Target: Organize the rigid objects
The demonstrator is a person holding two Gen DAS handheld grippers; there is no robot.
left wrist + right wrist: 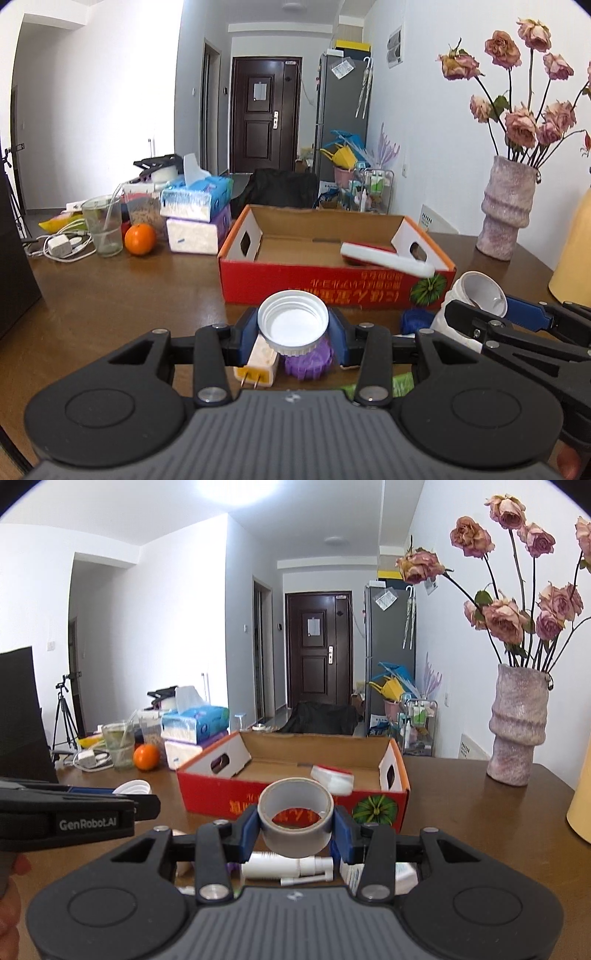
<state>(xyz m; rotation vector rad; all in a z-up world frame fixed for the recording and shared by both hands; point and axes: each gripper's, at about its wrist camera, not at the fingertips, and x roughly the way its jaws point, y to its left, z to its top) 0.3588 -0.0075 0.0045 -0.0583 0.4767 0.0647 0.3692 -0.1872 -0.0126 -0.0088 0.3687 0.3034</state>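
Observation:
My left gripper [293,325] is shut on a white jar lid [291,322], held above the table just short of the red cardboard box [295,282]. Under it lie a white plug adapter [257,363] and a purple ridged cap [308,360]. A white and red brush-like object [384,256] lies in the box, leaning over its front right edge. My right gripper [295,821] is shut on a roll of grey tape [295,818], in front of the same box [207,786]. A white spray bottle [288,867] lies on the table under it.
A blue cap [415,320] and a white cup-like piece [476,291] lie right of the left gripper. A pink vase of dried roses [517,731] stands at the right. Tissue packs [195,206], an orange [139,239], a glass [103,225] and a charger [61,246] sit at the far left.

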